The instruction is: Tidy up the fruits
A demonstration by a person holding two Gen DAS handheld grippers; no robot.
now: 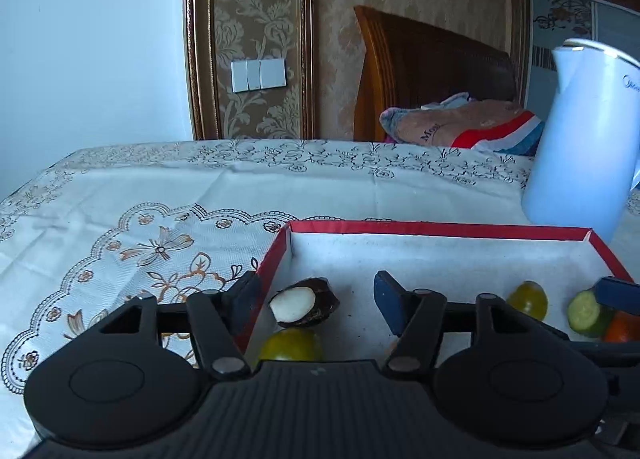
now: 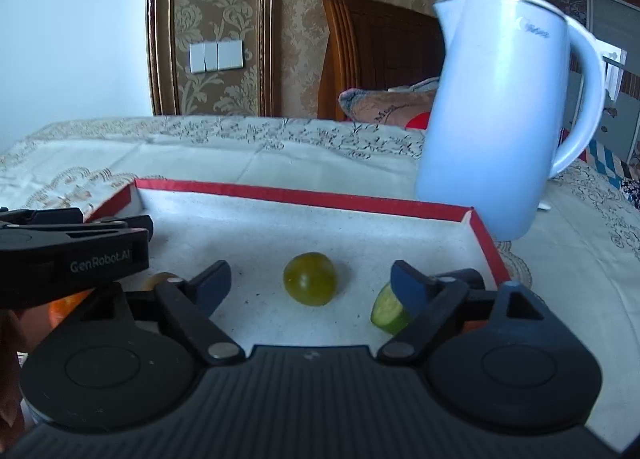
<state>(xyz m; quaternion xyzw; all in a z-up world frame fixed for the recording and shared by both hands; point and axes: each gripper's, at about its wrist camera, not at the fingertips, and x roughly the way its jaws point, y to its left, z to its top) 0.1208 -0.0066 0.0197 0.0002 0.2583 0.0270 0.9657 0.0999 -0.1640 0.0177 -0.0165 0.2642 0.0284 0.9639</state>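
green fruit | loose between the spread right tongs

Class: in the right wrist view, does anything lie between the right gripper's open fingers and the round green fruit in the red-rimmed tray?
Nothing visible: bare white tray floor separates the right gripper from the round green fruit.

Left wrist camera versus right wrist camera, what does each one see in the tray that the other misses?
Only the left wrist view shows the halved dark-skinned fruit with its white flesh, lying between the left gripper's open fingers, and a second green fruit near the camera.

Only the right wrist view shows the kettle's handle and the left gripper's body from the side.

Both show the red-rimmed tray, a round green fruit, the cucumber piece and the white kettle.
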